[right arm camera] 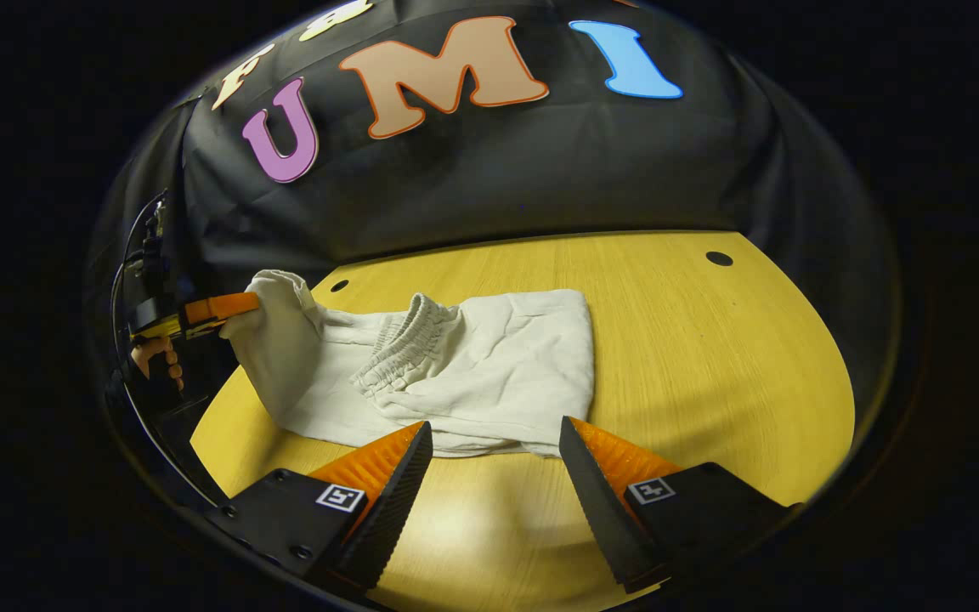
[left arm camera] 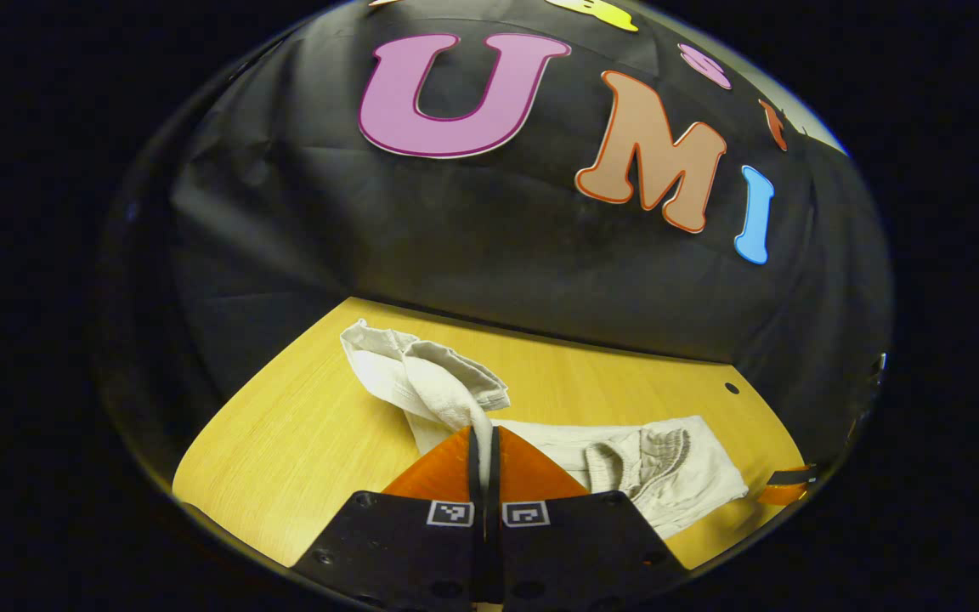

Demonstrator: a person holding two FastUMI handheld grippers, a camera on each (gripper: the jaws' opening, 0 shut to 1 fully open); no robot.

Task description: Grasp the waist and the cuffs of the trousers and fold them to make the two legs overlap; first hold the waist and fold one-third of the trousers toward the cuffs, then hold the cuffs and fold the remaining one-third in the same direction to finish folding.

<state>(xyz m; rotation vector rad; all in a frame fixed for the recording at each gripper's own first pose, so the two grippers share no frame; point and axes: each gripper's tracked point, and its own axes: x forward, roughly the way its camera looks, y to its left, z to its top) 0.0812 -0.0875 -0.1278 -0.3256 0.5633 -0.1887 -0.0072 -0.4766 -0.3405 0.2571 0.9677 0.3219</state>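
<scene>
The left gripper [left arm camera: 483, 442] pinches the trousers' [right arm camera: 489, 357] raised cuffs [right arm camera: 273, 314]; the right gripper [right arm camera: 496, 442] gapes empty just before the waist [right arm camera: 409, 344].

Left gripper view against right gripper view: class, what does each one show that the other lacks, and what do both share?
Left gripper view alone: the left gripper seen from behind, its jaws shut on a lifted bunch of the trousers.

Right gripper view alone: the right gripper with jaws wide apart above bare table, a hand holding the left gripper at the cloth's far end, and the gathered waistband lying flat.

Both share: the pale trousers on the yellow wooden table before the black cloth wall.
</scene>
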